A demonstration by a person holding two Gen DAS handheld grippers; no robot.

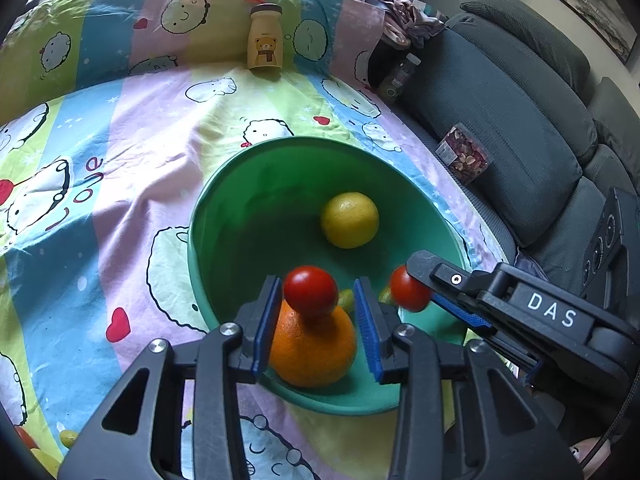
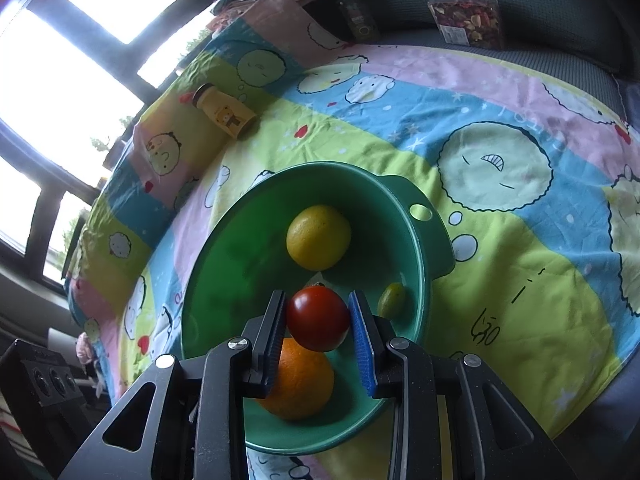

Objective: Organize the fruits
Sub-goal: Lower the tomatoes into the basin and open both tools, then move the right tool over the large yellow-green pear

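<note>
A green bowl (image 1: pixel 208 208) (image 2: pixel 200 280) stands on a cartoon-print sheet and holds a yellow lemon (image 1: pixel 349 220) (image 2: pixel 319 237), an orange (image 1: pixel 316 352) (image 2: pixel 300 384) and a small green-yellow fruit (image 2: pixel 392 300). My left gripper (image 1: pixel 318 282) hangs over the orange with a red tomato (image 1: pixel 311 290) between its blue pads. The tomato lies against the left pad and a gap shows at the right pad. My right gripper (image 2: pixel 318 295) (image 1: pixel 420 284) is shut on a second red tomato (image 2: pixel 318 318) (image 1: pixel 408 288), just right of the left gripper and above the bowl.
A yellow bear-print bottle (image 1: pixel 265 36) (image 2: pixel 224 114) stands on the sheet beyond the bowl. A grey sofa (image 1: pixel 520 120) holds a clear snack box (image 1: pixel 464 154) (image 2: pixel 466 20) and a dark bottle (image 1: pixel 400 76). A black speaker (image 1: pixel 608 248) stands nearby.
</note>
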